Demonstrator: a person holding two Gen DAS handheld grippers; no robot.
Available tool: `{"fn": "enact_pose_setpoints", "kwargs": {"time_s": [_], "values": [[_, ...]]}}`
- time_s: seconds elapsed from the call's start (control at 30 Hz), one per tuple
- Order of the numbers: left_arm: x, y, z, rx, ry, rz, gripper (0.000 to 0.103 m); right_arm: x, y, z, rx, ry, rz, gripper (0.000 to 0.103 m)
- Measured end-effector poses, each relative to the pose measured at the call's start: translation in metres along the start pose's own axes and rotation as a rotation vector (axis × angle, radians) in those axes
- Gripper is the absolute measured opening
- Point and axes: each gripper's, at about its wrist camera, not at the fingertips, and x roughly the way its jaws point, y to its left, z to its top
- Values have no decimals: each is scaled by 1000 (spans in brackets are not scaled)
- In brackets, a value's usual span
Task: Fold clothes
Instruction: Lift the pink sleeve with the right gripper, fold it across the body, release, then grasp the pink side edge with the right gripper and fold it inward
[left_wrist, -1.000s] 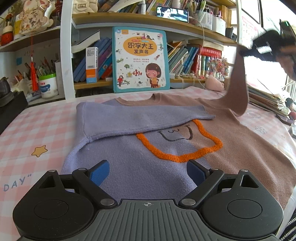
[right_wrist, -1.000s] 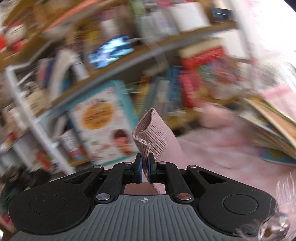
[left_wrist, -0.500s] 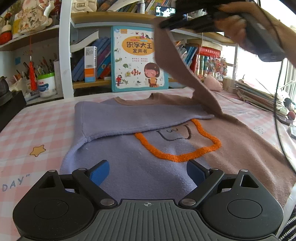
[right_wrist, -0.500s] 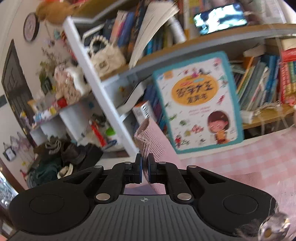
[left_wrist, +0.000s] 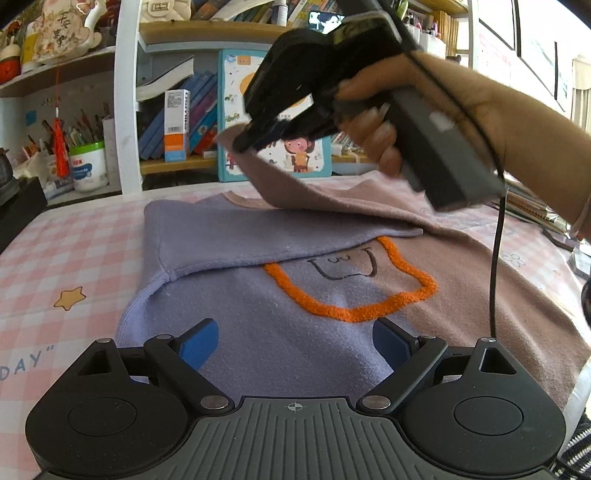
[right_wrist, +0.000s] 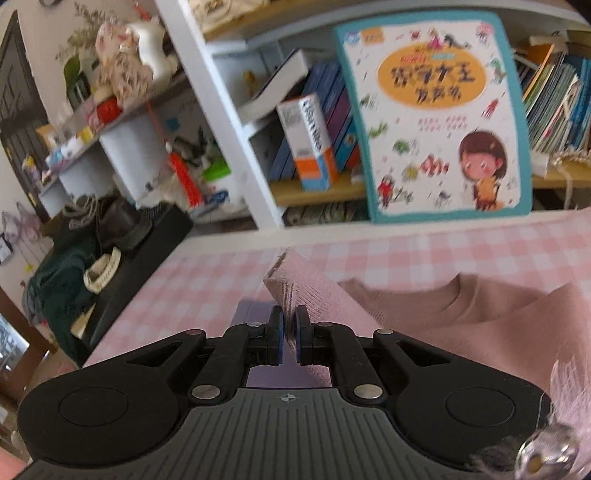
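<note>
A sweater (left_wrist: 280, 332), half lilac and half brown with an orange outline on its chest, lies flat on the pink checked tablecloth (left_wrist: 74, 251). Its lilac left sleeve (left_wrist: 236, 236) is folded across the chest. My right gripper (right_wrist: 290, 334) is shut on the ribbed cuff of the brown sleeve (right_wrist: 295, 284) and holds it above the lilac shoulder; it also shows in the left wrist view (left_wrist: 251, 142), with the brown sleeve (left_wrist: 332, 199) trailing down to the right shoulder. My left gripper (left_wrist: 293, 341) is open and empty, low over the sweater's hem.
A white bookshelf (left_wrist: 127, 96) with books and a large picture book (right_wrist: 439, 122) stands along the table's far edge. A cup of pens (left_wrist: 88, 166) sits at the back left. Dark bags (right_wrist: 96, 236) lie off the left end. Books (left_wrist: 532, 206) are stacked at the right.
My right gripper has carried the brown sleeve from high on the right, leftward and down over the sweater's chest. My left gripper has stayed put and open.
</note>
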Motion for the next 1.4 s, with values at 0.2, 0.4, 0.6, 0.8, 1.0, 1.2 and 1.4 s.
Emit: {"fn": "enact_pose_setpoints", "kwargs": {"time_s": [0.2,0.4,0.6,0.8,1.0,1.2,1.4], "values": [[0,0,0,-2,2,-2,93,8,2,-7,16,23,14,8],[1,1,0,-2,6,-2,93,5,2,-6,29,30,47,15],[1,1,0,-3,9,-2,93,-11,2,-10,16,17,63,60],[1,2,1,-3,12,-2,93,-43,-15,-20,-20,-7,48,68],[2,1,1,1,22,7,93,-76,-54,-43,-72,-5,-64,72],[5,0,2,4,45,32,93,-105,-89,-73,-73,10,-98,74],[5,2,2,-2,56,41,93,-144,-107,-111,-101,-11,-101,75]]}}
